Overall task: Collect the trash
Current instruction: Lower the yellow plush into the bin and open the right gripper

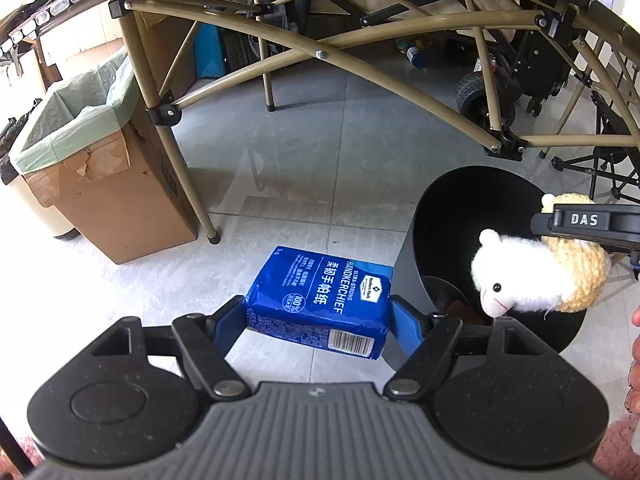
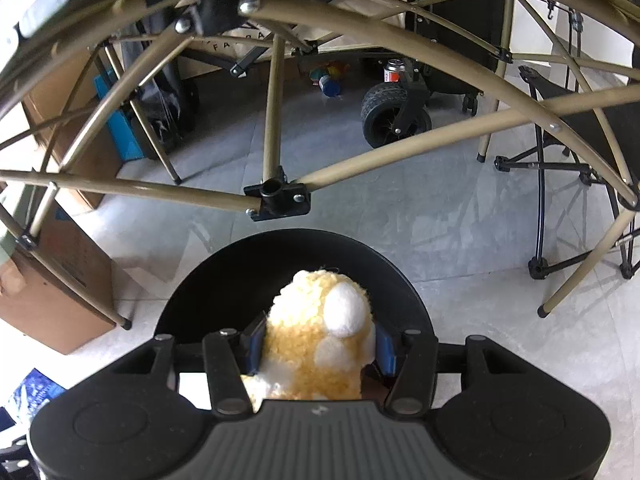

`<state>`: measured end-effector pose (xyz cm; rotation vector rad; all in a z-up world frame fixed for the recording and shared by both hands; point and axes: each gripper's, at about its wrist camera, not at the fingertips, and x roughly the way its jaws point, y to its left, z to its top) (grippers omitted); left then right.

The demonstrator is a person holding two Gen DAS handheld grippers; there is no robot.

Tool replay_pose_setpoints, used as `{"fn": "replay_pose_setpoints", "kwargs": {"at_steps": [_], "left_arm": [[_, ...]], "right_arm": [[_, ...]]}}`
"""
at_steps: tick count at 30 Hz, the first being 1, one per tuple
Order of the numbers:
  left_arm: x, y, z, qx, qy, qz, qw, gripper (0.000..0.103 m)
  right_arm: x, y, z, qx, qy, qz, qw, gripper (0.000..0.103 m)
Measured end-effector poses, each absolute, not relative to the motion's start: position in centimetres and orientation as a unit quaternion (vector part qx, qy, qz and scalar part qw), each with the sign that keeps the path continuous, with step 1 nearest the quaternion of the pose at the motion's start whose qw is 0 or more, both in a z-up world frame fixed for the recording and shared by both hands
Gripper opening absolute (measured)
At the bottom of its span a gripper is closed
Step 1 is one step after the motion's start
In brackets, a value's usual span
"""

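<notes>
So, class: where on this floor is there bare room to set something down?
Bare tiles lie between the cardboard box and the black bin, beyond the tissue pack. Behind the table legs it is crowded: wagon wheel, folding chair.

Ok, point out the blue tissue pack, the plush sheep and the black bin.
blue tissue pack (image 1: 320,300), left wrist view, printed top face.
plush sheep (image 2: 316,344), right wrist view, woolly back.
black bin (image 1: 452,208), left wrist view, inner wall.

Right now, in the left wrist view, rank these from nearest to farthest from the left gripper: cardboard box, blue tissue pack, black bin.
1. blue tissue pack: clamped in the left gripper.
2. black bin: just right of it.
3. cardboard box: far left, lined with a green bag.
</notes>
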<state>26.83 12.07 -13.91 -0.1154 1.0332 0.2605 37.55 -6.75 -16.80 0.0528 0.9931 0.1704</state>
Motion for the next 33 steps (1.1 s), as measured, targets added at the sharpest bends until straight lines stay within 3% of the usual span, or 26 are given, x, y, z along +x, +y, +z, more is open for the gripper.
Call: {"fn": "replay_pose_setpoints", "kwargs": {"at_steps": [10,16,17,20,33], "left_arm": [[27.3,12.3,-14.3,-0.057,0.499,0.125,0.856,0.076],[27.2,12.4,-14.3,-0.059,0.499,0.127,0.855,0.076],[27.1,12.4,-14.3,-0.059,0.499,0.127,0.855,0.076],[27.0,12.5,-14.3,-0.060,0.498,0.128,0.856,0.076],[26.8,12.3,-14.1,-0.059,0.494,0.130,0.858,0.076]], "right_arm": [[38.4,-4.5,-18.2,-0.040,0.486,0.072,0.870,0.051],[38.6,-4.2,-18.6,-0.043,0.507,0.080,0.857,0.057],[38.6,-4.2,-18.6,-0.043,0.511,0.083,0.854,0.060],[38.4,-3.6,-18.8,-0.063,0.520,0.084,0.848,0.092],[37.8,-2.8,-18.9,-0.100,0.541,0.099,0.829,0.098]]}}
